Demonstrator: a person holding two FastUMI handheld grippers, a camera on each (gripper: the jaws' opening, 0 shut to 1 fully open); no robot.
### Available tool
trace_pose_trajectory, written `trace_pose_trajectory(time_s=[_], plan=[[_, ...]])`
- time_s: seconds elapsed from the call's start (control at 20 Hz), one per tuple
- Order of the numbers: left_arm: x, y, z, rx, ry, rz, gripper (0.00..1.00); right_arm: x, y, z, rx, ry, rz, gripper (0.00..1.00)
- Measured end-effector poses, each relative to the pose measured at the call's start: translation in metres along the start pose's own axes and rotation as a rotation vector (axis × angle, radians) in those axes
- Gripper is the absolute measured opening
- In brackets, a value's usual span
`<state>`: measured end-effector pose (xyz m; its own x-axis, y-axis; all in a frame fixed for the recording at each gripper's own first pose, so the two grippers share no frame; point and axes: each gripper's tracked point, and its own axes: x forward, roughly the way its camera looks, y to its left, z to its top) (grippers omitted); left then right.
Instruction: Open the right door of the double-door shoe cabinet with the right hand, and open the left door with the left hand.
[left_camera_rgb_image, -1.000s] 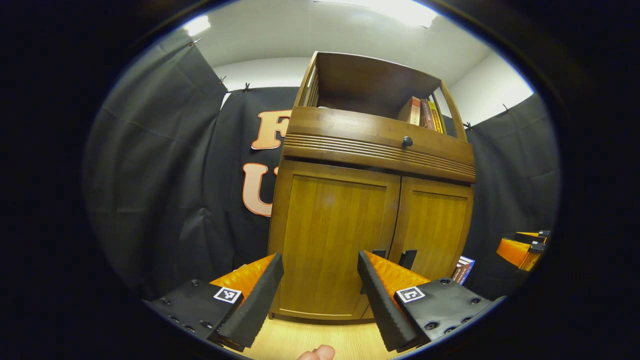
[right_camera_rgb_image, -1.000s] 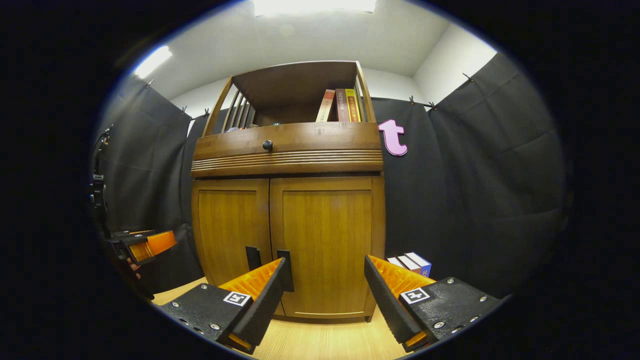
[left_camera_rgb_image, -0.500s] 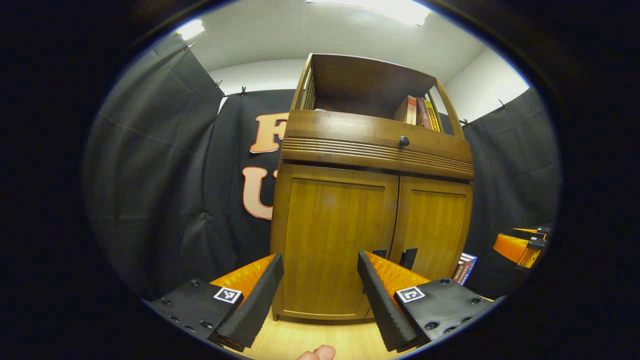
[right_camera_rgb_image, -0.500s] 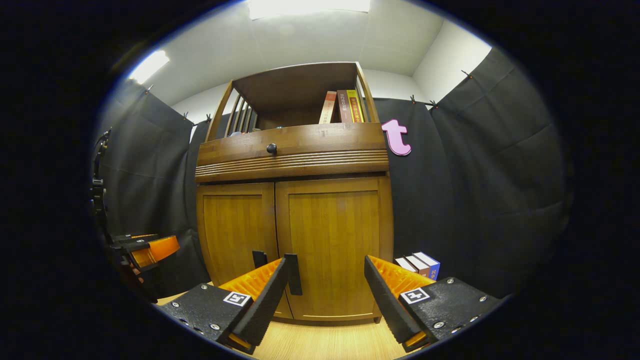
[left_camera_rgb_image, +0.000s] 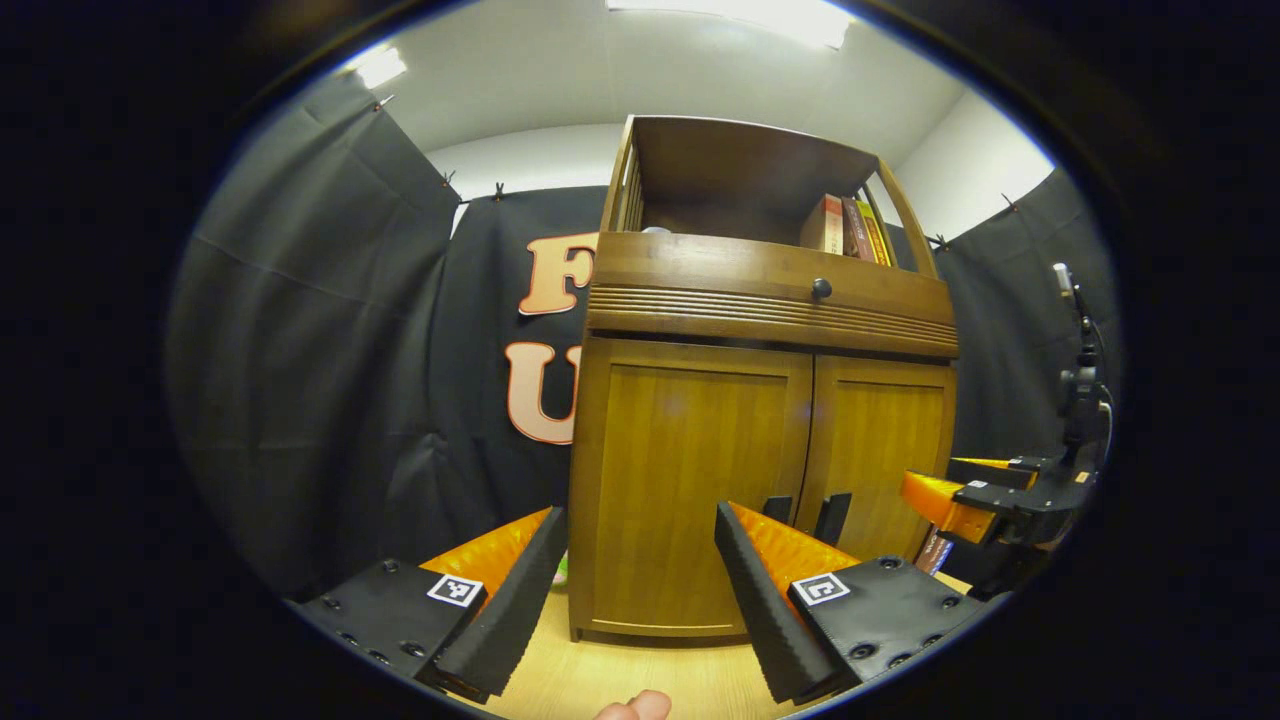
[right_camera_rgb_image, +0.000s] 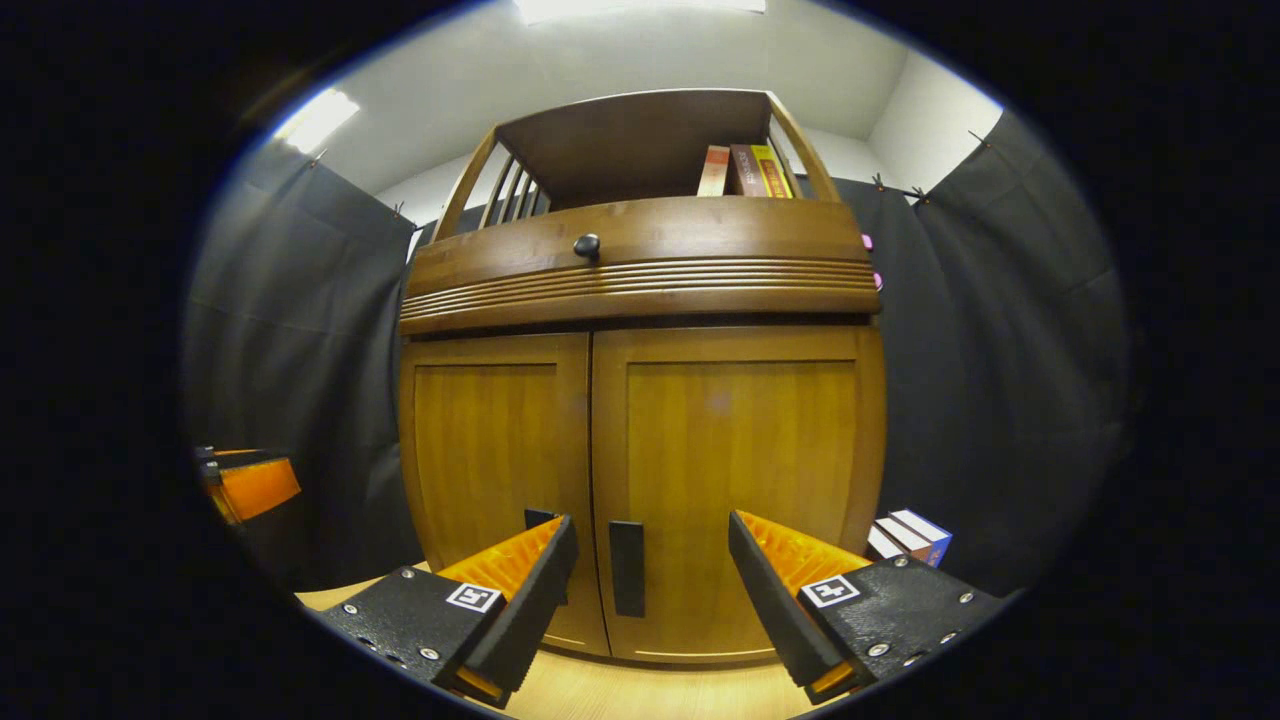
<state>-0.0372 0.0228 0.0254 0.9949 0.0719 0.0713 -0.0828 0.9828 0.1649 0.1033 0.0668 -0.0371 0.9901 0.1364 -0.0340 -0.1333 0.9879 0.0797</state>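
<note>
The right gripper (right_camera_rgb_image: 650, 590) is closing in on the brown wooden double-door shoe cabinet (right_camera_rgb_image: 640, 400), now looming larger at frame centre. Both doors are staying shut. Both the right and the left gripper (left_camera_rgb_image: 640, 590) are holding their fingers wide, gripping nothing; the dark right handle (right_camera_rgb_image: 627, 568) is sitting between the right fingers.

A recording booth: black cloth (right_camera_rgb_image: 1000, 350) is hanging as walls around a wooden shoe cabinet (right_camera_rgb_image: 640, 420) under ceiling lights (left_camera_rgb_image: 780, 15).

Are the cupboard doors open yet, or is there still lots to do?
Nothing is done yet: the right door and the left door are both shut. The right gripper, open, faces the right door's handle without touching it. The left gripper is open too, farther back. Both doors are left to open.
</note>
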Motion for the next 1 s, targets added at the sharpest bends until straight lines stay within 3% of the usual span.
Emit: trace_pose_trajectory(time_s=[0.3,0.7,1.0], plan=[[-0.014,0.025,0.008,0.021,-0.028,0.063,0.96,0.071,0.006,-0.053,-0.040,0.062,-0.031,0.94],[-0.024,0.042,0.013,0.037,-0.044,0.104,0.95,0.102,0.005,-0.089,-0.142,0.069,-0.096,0.94],[-0.019,0.042,0.013,0.037,-0.049,0.099,0.96,0.111,0.003,-0.115,-0.029,0.112,-0.091,0.90]])
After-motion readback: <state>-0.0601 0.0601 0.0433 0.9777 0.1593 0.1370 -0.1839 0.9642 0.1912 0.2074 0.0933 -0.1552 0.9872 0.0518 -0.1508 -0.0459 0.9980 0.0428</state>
